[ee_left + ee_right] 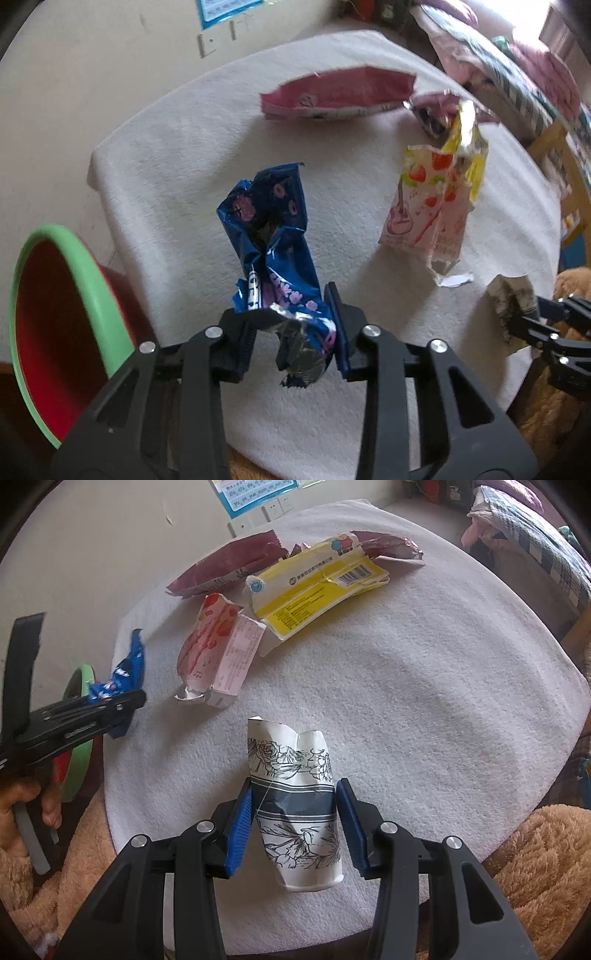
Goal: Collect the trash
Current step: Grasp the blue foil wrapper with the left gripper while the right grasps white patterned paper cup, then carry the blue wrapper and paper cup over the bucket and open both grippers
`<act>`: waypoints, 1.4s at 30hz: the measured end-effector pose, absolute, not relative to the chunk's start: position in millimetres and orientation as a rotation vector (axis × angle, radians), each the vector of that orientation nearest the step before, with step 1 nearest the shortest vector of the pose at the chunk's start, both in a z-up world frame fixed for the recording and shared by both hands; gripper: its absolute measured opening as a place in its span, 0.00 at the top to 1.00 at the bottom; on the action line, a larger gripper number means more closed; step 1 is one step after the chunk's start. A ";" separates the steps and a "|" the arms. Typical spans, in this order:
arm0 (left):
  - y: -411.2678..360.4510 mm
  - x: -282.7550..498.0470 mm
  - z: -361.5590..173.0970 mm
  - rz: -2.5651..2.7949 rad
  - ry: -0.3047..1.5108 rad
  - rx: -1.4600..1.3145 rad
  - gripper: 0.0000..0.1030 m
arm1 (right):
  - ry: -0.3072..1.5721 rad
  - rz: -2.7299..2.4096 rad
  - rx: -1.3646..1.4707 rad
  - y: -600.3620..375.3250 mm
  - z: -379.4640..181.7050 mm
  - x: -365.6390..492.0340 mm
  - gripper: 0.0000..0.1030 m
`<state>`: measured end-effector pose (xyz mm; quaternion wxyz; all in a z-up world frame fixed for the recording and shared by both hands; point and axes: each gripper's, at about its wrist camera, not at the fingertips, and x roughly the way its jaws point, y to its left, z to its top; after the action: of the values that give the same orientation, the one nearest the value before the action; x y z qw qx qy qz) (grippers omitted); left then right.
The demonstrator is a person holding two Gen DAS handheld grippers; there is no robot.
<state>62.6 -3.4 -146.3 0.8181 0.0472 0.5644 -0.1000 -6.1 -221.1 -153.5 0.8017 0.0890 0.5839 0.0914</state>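
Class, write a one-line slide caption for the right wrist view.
Right gripper clasps a crumpled paper cup above the white cloth.

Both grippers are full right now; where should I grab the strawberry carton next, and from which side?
Take the strawberry carton across its flattened middle, coming from above. It lies crushed flat on the white cloth, torn end towards the grippers, so its long edges give the fingers parallel sides.

The left tool [291,332] grips a crumpled blue wrapper [273,251] beside a green-rimmed bin [92,295].
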 end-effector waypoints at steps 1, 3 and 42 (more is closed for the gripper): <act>-1.6 62.0 -141.8 -0.211 1.195 0.095 0.68 | 1.251 0.197 0.192 -222.5 -152.8 -6.5 0.58; 2.8 59.2 -133.4 -0.204 1.173 0.089 0.68 | 1.249 0.197 0.195 -223.7 -152.0 -7.1 0.58; 77.5 40.0 -101.5 -0.075 1.089 -0.058 0.68 | 1.066 0.347 0.060 -136.8 -75.9 29.9 0.58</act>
<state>40.0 77.5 -101.5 0.8543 -0.0275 0.5178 -0.0358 29.9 -136.8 -75.9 0.8465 0.0285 0.5055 0.1647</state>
